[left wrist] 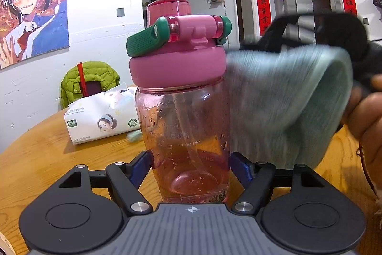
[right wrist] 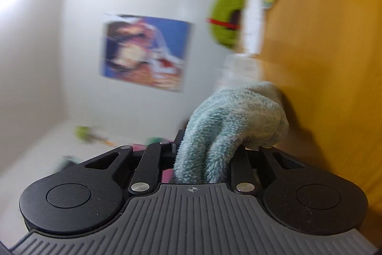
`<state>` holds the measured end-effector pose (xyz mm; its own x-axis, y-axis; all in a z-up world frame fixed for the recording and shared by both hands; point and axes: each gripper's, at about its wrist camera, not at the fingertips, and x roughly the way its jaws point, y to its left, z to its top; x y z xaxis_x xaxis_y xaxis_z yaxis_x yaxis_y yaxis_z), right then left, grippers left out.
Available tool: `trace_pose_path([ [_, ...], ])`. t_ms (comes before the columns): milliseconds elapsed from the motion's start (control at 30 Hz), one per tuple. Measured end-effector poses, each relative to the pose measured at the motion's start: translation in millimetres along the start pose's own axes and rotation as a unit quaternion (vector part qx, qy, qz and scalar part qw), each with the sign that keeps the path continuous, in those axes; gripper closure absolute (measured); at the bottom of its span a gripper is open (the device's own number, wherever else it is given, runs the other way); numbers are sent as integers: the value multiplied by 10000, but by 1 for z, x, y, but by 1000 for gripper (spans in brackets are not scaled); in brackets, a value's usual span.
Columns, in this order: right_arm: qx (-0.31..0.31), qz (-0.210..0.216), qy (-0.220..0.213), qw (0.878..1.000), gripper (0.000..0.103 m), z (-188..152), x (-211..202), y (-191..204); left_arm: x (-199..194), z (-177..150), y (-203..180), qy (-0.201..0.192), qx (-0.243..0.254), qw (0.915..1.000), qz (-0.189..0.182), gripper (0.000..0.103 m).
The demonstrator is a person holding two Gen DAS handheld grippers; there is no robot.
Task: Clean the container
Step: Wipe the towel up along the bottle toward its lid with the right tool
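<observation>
A clear pink water bottle (left wrist: 188, 126) with a pink lid and green strap stands upright on the round wooden table (left wrist: 47, 159). My left gripper (left wrist: 191, 171) is shut on the bottle's lower body, its blue pads pressing both sides. A pale green fluffy cloth (left wrist: 284, 102) lies against the bottle's right side, blurred by motion. My right gripper (right wrist: 205, 157) is shut on that cloth (right wrist: 234, 116), which bulges out between the jaws. The right wrist view is rolled on its side and blurred. A hand (left wrist: 367, 116) shows at the right edge of the left wrist view.
A white tissue pack (left wrist: 102, 114) lies on the table behind the bottle on the left. A chair with a lime green jacket (left wrist: 88, 80) stands beyond it against the white wall. A poster (left wrist: 33, 13) hangs on that wall. A doorway with red banners is at the back right.
</observation>
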<state>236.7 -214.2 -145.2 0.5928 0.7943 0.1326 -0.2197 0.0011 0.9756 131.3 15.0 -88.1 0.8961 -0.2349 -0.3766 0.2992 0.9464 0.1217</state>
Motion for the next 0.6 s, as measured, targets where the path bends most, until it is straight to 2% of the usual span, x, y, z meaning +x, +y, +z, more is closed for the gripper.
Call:
trace_pose_path([
  [33,-17,-38,21,10000,79,-1,2,0,0,0,0,0,3,10000,3,32],
  [67,-30,-267,36,9996,79,-2,4,-2,1,0,0,0,7,10000,5,32],
  [133,-41,-918,94,9957,79,-3,9,-8,1,0,0,2,10,10000,9,32],
  [200,-3,-1740,243,9844,79,-4,17,-18,1,0,1,0,11,10000,9,32],
  [233,-43,-1997,286,9794,79,-4,20,-21,1,0,1,0,12,10000,10,32],
  [267,-108,-2059,289,9781,79,-5,21,-20,1,0,1,-1,13,10000,10,32],
  [300,-169,-1963,261,9801,79,-5,21,-17,2,0,1,-4,11,10000,8,32],
  [367,-78,-1256,125,9920,79,-3,15,-11,3,0,2,-10,17,10000,7,32],
  [400,18,-749,51,9972,79,-2,11,-9,4,0,1,-11,29,10000,11,32],
  [467,79,-131,-36,9999,79,0,6,-3,7,0,1,-11,47,10000,11,31],
  [533,74,-136,-36,9999,79,-2,8,-2,9,1,1,-10,48,10000,21,31],
  [600,73,-744,9,9972,79,-4,13,-7,10,1,2,-7,18,10000,15,31],
])
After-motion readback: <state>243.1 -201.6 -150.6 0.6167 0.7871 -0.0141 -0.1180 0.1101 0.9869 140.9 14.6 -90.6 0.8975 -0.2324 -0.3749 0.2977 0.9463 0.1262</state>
